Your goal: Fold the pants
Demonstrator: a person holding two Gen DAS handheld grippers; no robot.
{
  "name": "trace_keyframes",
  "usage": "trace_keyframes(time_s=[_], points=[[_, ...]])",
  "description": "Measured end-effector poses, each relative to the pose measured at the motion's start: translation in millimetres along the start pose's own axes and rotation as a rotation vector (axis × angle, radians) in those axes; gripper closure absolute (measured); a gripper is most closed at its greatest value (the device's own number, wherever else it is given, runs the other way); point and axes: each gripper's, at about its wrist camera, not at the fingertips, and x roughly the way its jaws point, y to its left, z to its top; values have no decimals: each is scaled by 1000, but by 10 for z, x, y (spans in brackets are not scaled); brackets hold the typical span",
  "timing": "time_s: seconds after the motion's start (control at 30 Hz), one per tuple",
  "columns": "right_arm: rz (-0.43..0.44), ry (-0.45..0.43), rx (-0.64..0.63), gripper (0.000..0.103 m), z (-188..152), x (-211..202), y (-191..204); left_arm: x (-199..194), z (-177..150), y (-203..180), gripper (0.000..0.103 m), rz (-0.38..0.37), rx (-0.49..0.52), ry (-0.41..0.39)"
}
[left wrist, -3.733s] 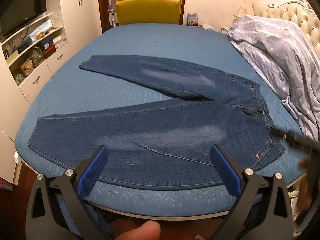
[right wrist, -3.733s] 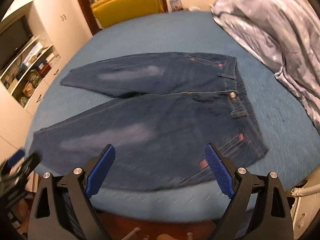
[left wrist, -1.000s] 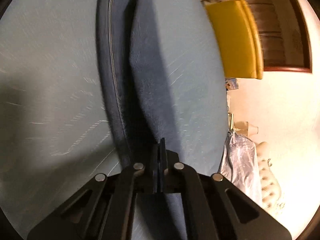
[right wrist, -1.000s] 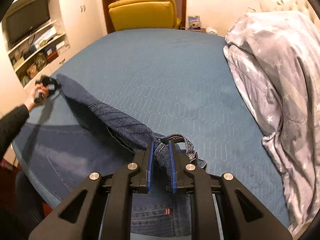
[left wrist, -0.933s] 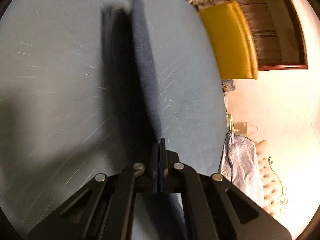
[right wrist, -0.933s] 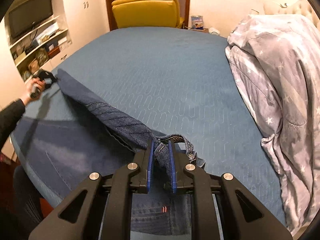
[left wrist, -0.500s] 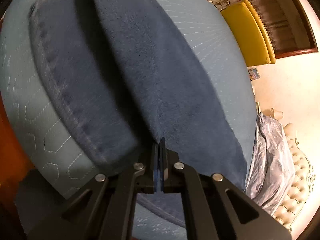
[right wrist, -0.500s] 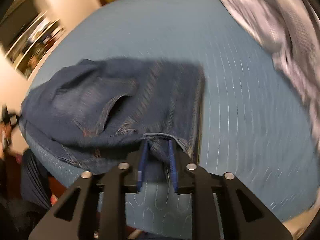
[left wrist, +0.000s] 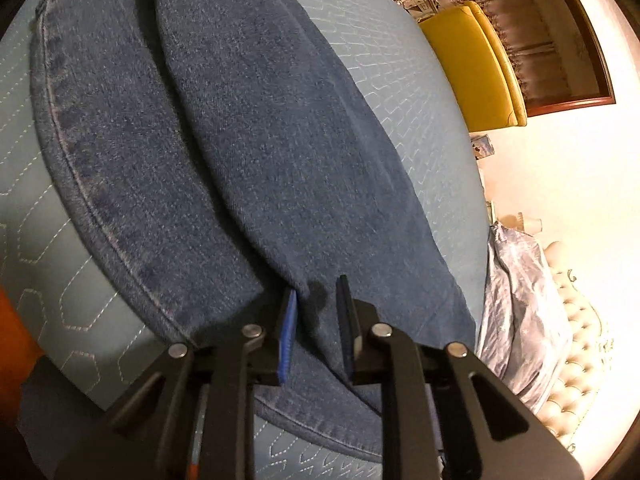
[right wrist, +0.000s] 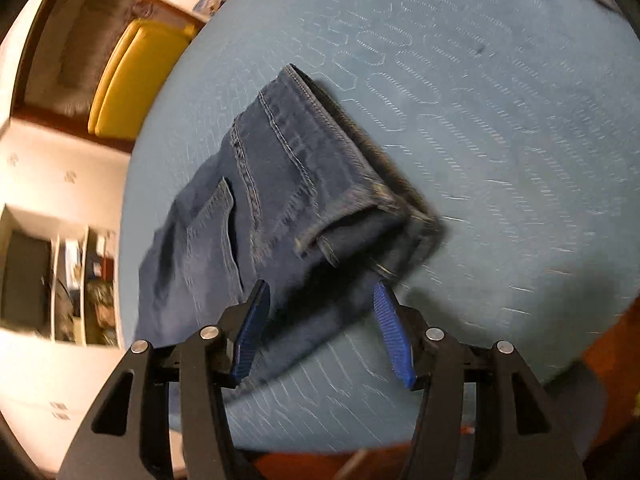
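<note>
Left wrist view: the jeans (left wrist: 248, 168) lie leg over leg on the blue quilted bed (left wrist: 404, 92), hem ends running away towards the far edge.
Left gripper (left wrist: 318, 312): jaws have just been opening and stand narrowly apart, a ridge of the upper leg's edge between them; whether the pads touch it cannot be told.
Right wrist view: the waistband end (right wrist: 320, 152) sits doubled near the bed's near edge, belt loop and seams showing.
Right gripper (right wrist: 320, 316): jaws have just been opening and stand wide, clear of the cloth, denim lying just ahead and below.
Handling: denim judged heavy for cloth, soft but firm at seams, not slippery, not fragile; it likely holds a crease and drags on the quilt.
Where to grip: the thick stitched edges, waistband corner or hem, likely give the surest pinch through both layers.
Background: yellow armchair (left wrist: 476, 72), grey star-print duvet (left wrist: 520, 312).
</note>
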Motion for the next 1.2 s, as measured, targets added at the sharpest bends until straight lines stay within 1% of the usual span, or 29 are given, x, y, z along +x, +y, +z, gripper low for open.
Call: trace_keyframes(time_s=[0.03,0.07,0.1,0.17,0.2,0.23,0.27,0.3,0.33,0.37,0.47,0.53,0.57,0.6,0.67,0.77,0.8,0.87,0.9,0.93,0.97,1.0,1.07,1.13,1.2], points=[[-5,-5,11,49,15,64,12,5,24,23,91,0,-3,5],[-15,-14,16,56,32,105,28,-3,53,35,102,12,2,6],[-48,-34,11,94,51,119,50,-34,51,14,102,14,14,2],[-70,-40,-22,94,63,78,158,-199,78,-97,102,1,34,-8],[-83,-52,-66,95,53,-11,275,-311,62,-167,102,-21,40,-13],[-80,-62,-95,95,44,-109,360,-382,36,-239,102,-44,41,-20],[-62,-71,-105,95,33,-249,443,-465,4,-263,102,-50,44,-23],[-60,-77,-107,95,28,-316,471,-534,-43,-283,102,-45,50,-27],[-72,-88,-122,95,28,-383,493,-588,-89,-259,102,-56,47,-34],[-94,-86,-129,95,44,-382,464,-583,-116,-184,102,-56,28,-25],[-124,-35,-131,95,73,-192,344,-400,-154,52,102,-27,-9,10],[-187,2,-160,95,63,27,282,-259,-164,196,102,-4,-33,37],[-200,14,-153,95,42,85,268,-250,-174,204,102,-3,-36,35],[-194,4,-152,96,22,58,270,-288,-188,212,102,-15,-40,29],[-168,-25,-160,96,12,-55,316,-379,-209,140,102,-27,-11,13],[-172,-42,-178,96,31,-139,392,-365,-216,191,102,-28,-34,20],[-171,-45,-179,96,23,-164,318,-361,-223,212,102,-26,-32,19],[-198,-34,-187,96,-7,-99,270,-269,-254,298,102,-5,-51,39],[-225,-20,-192,97,-21,-9,212,-273,-255,369,102,-25,-63,39],[-234,-15,-194,98,-52,27,113,-255,-264,344,101,-41,-64,37],[-233,-14,-189,99,-58,68,90,-273,-255,355,97,-53,-66,31],[-239,-21,-191,99,-73,91,86,-313,-240,389,87,-69,-71,16],[-273,-30,-223,100,-68,157,128,-424,-136,480,73,-116,-90,-22],[-320,-37,-260,100,-97,208,201,-480,4,590,72,-142,-130,-54],[-346,-41,-272,100,-109,265,252,-501,149,701,72,-165,-167,-69]])
